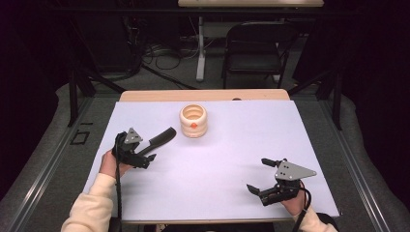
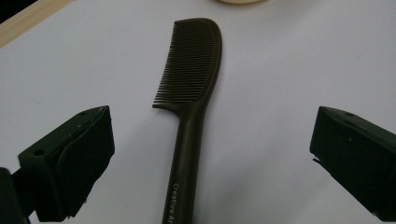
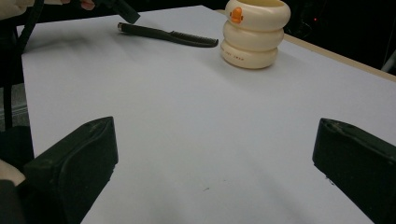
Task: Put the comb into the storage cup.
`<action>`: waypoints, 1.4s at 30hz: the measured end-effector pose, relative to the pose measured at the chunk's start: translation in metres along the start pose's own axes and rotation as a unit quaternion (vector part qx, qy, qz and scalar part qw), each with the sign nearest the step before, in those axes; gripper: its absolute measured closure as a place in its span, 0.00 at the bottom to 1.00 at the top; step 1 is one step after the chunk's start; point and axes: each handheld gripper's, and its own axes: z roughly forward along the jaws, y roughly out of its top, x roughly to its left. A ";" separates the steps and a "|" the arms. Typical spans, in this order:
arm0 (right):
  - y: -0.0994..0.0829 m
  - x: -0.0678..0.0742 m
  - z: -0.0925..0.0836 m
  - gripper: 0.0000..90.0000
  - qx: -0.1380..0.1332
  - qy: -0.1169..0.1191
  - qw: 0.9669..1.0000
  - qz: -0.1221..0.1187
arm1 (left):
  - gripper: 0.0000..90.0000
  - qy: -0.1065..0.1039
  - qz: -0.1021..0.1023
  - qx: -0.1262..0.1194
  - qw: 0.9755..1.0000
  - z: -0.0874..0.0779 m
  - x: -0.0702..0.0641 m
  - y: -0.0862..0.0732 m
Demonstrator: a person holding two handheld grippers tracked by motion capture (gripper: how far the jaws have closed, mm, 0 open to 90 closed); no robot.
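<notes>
Left claw (image 1: 145, 153) sits low at the left of the white tabletop (image 1: 217, 159), jaws spread wide and holding nothing. In the left gripper view the dark comb (image 2: 189, 121) lies flat between the two jaws, handle toward the camera, teeth end pointing away; neither jaw touches it. Judgement: the claw is lined up along the handle so that closing would pinch the narrow shaft rather than the teeth (the handle gives the firmer, flatter grip).

Comb (image 1: 162, 137) position on the tabletop: left of centre, toothed end aimed toward the cream ringed cup (image 1: 193, 121), near it but apart. The cup stands upright at mid-back with an open mouth and an orange mark on its side. Judgement: it is the likely receptacle, placed within easy reach of the comb.

Right claw (image 1: 263, 175) hovers at the right front, well apart from both objects, jaws also wide open and empty; it looks parked, possibly ready to steady the cup (image 3: 254, 32)
</notes>
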 end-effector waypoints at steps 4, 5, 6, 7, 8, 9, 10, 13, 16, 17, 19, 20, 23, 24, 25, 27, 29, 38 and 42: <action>0.000 0.001 0.000 0.00 -0.001 0.002 1.000 -0.003 | 0.00 0.011 0.009 0.011 1.000 0.001 0.005 0.006; 0.000 0.001 0.000 0.00 0.000 0.003 1.000 0.002 | 0.00 0.013 0.011 0.015 1.000 0.001 0.006 0.007; 0.000 0.001 0.000 0.00 0.001 0.003 1.000 0.002 | 0.00 0.017 0.018 0.023 0.999 0.002 0.006 0.009; 0.000 0.001 0.000 0.00 0.001 0.002 1.000 0.001 | 0.00 0.018 0.019 0.031 0.999 0.004 0.007 0.010; 0.000 0.001 0.000 0.00 0.001 0.001 1.000 -0.001 | 0.00 0.017 0.022 0.035 0.999 0.005 0.008 0.011; 0.000 0.001 0.000 0.00 0.000 0.001 1.000 -0.001 | 0.00 0.019 0.022 0.038 0.999 0.006 0.008 0.013; 0.000 0.001 0.000 0.00 0.000 0.001 1.000 -0.001 | 0.00 0.019 0.026 0.044 0.999 0.006 0.010 0.014; 0.000 0.001 0.000 0.00 0.001 0.001 1.000 -0.001 | 0.00 0.023 0.029 0.055 0.998 0.009 0.012 0.018; 0.000 0.000 0.000 0.00 0.000 0.001 1.000 -0.001 | 0.00 0.028 0.037 0.075 0.996 0.014 0.013 0.020; 0.000 0.000 0.000 0.00 0.000 0.001 1.000 -0.001 | 0.00 0.027 0.039 0.083 0.995 0.017 0.014 0.020; 0.000 0.000 0.000 0.00 0.000 0.001 1.000 -0.001 | 0.00 0.028 0.040 0.089 0.995 0.020 0.014 0.020; 0.000 0.000 0.000 0.00 0.000 0.001 1.000 -0.001 | 0.00 0.028 0.043 0.095 0.994 0.021 0.013 0.021; 0.000 0.001 0.000 0.00 0.001 0.002 1.000 0.001 | 0.01 0.035 0.048 0.104 0.993 0.025 0.011 0.022; 0.000 0.001 0.000 0.00 0.001 0.001 1.000 0.000 | 0.02 0.031 0.052 0.113 0.992 0.026 0.012 0.023; 0.000 0.001 0.000 0.00 0.000 0.002 1.000 0.000 | 0.04 0.027 0.051 0.116 0.992 0.027 0.012 0.024; 0.000 0.001 0.000 0.00 0.002 0.002 1.000 0.001 | 0.10 0.022 0.045 0.114 0.992 0.027 0.015 0.027; 0.000 0.001 0.000 0.00 0.003 0.001 1.000 -0.001 | 0.21 0.018 0.048 0.123 0.991 0.029 0.016 0.030; 0.000 0.001 0.000 0.00 0.005 0.003 1.000 -0.003 | 0.41 0.002 0.055 0.194 0.980 0.046 0.014 0.033; 0.000 0.002 0.001 0.00 0.006 0.003 1.000 -0.004 | 0.47 -0.009 0.050 0.211 0.976 0.050 0.014 0.034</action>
